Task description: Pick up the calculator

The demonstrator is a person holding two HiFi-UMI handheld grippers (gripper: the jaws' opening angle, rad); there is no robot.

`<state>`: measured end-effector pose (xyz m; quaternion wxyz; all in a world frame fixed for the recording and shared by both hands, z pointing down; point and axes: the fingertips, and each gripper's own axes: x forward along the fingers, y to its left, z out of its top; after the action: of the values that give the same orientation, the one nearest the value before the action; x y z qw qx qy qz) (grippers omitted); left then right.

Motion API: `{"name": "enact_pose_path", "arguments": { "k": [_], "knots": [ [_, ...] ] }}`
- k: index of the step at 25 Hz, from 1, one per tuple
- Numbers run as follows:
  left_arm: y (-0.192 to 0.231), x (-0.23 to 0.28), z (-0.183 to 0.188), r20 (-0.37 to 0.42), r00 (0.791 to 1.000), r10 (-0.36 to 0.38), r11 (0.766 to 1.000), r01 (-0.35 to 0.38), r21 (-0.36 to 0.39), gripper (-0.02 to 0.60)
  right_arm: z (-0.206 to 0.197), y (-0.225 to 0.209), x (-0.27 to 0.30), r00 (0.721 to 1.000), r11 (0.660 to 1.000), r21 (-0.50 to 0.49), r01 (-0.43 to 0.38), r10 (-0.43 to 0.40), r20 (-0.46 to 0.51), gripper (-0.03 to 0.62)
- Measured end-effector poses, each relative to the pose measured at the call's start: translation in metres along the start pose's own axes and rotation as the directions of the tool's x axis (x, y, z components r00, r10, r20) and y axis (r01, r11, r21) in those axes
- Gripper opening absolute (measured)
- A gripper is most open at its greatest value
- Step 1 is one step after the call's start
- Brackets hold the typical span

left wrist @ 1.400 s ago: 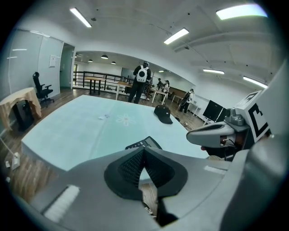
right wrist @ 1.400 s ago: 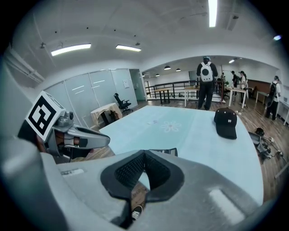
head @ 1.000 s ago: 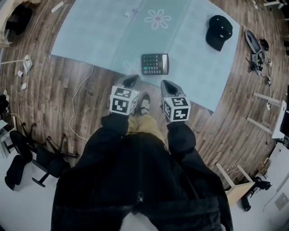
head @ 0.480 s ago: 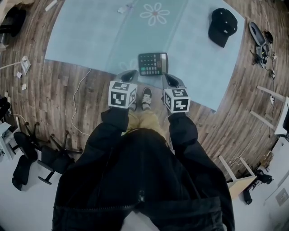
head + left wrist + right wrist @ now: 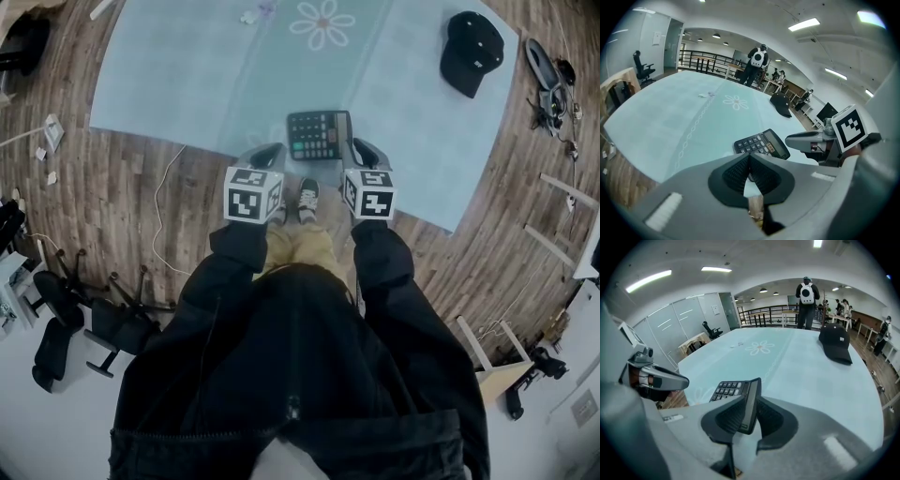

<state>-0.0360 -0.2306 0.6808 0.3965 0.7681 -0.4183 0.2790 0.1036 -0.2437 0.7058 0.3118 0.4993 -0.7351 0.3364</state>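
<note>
Opening right tool [image 5: 752,408], closer round calculator [image 5: 729,390]

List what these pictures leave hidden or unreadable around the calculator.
1. Key labels on the calculator: too small in the head view, foreshortened in both gripper views.
2. Its display reading: too small; in the right gripper view it is seen edge-on between the jaws of the right tool, which have just been opening.
3. Its near right corner: head view, behind the right tool.
4. Logo on the cap: too small everywhere.
</note>
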Motion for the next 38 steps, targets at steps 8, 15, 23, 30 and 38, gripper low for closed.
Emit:
{"name": "enact_pose_path", "arguments": {
  "k": [8, 15, 23, 30, 38],
  "knots": [
    [0.008, 0.001, -0.001, -0.003, 1.0, 0.008, 1.0, -0.008, -0.009, -0.002, -0.009, -0.011, 0.02, 0.999, 1.0, 0.029, 0.013, -0.012, -0.039, 0.083],
    [0.01, 0.003, -0.007, -0.014, 1.0, 0.007, 1.0, -0.007, -0.011, -0.002, -0.014, -0.008, 0.029, 0.998, 0.997, 0.079, -0.025, 0.029, -0.049, 0.089],
    [0.014, 0.0, -0.01, -0.018, 1.0, 0.008, 1.0, -0.008, -0.009, -0.002, -0.019, -0.015, 0.035, 0.997, 0.968, 0.241, -0.069, 0.072, -0.006, 0.094],
    [0.015, -0.003, -0.014, -0.022, 1.0, 0.009, 1.0, -0.009, -0.004, -0.002, -0.021, -0.021, 0.038, 0.994, 0.944, 0.311, -0.111, 0.111, 0.018, 0.098],
    [0.016, -0.006, -0.018, -0.022, 1.0, 0.012, 1.0, -0.012, -0.011, -0.002, -0.024, -0.028, 0.038, 0.997, 0.946, 0.314, -0.074, 0.077, 0.004, 0.107]
  ]
}}
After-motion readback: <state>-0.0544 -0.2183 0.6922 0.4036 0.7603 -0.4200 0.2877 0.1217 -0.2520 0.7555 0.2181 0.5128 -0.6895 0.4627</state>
